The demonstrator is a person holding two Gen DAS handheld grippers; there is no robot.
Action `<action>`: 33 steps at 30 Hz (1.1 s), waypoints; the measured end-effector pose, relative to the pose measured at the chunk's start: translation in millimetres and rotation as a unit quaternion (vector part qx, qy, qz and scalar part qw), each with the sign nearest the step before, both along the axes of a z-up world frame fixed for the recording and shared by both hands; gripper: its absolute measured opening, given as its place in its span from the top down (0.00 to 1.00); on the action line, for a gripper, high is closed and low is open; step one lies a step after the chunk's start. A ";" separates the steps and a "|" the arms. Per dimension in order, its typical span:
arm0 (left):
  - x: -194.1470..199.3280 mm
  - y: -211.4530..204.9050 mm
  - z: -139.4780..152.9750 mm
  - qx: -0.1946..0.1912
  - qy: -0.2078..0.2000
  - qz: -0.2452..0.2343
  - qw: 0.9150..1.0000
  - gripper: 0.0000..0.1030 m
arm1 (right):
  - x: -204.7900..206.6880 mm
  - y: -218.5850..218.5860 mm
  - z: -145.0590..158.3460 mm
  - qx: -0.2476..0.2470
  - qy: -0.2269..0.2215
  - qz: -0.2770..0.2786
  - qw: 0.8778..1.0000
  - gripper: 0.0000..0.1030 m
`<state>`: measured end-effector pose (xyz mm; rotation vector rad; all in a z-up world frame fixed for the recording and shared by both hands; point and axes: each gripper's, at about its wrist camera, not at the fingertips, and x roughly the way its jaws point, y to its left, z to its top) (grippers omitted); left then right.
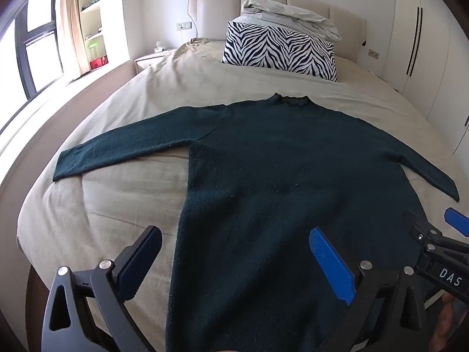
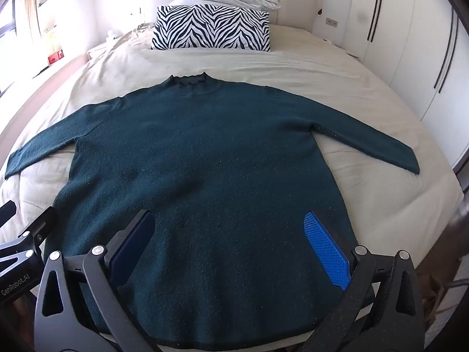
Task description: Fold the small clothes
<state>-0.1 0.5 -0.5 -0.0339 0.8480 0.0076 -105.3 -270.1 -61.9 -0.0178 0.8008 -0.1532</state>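
A dark green long-sleeved sweater [image 1: 278, 170] lies flat on the bed, collar toward the headboard, both sleeves spread out sideways; it also shows in the right wrist view [image 2: 205, 158]. My left gripper [image 1: 234, 264] is open and empty, above the sweater's lower left part, with its left finger over the bedcover. My right gripper [image 2: 231, 249] is open and empty above the sweater's lower middle, near the hem. The right gripper's tip [image 1: 451, 228] shows at the right edge of the left wrist view.
The beige bedcover [image 1: 123, 205] surrounds the sweater. A zebra-print pillow [image 1: 281, 48] with a crumpled white duvet [image 1: 293, 14] on top sits by the headboard. White wardrobes [image 1: 425, 44] stand to the right, a window and shelves to the left.
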 end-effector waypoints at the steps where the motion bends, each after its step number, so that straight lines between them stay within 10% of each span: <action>1: 0.4 -0.9 0.1 0.005 0.002 0.000 1.000 0.00 | -0.1 0.1 0.1 0.000 0.000 0.001 1.000 0.00; 33: -2.2 2.6 -9.9 0.003 0.010 0.001 1.000 0.00 | -2.1 3.4 -5.1 -0.003 0.009 0.004 1.000 0.00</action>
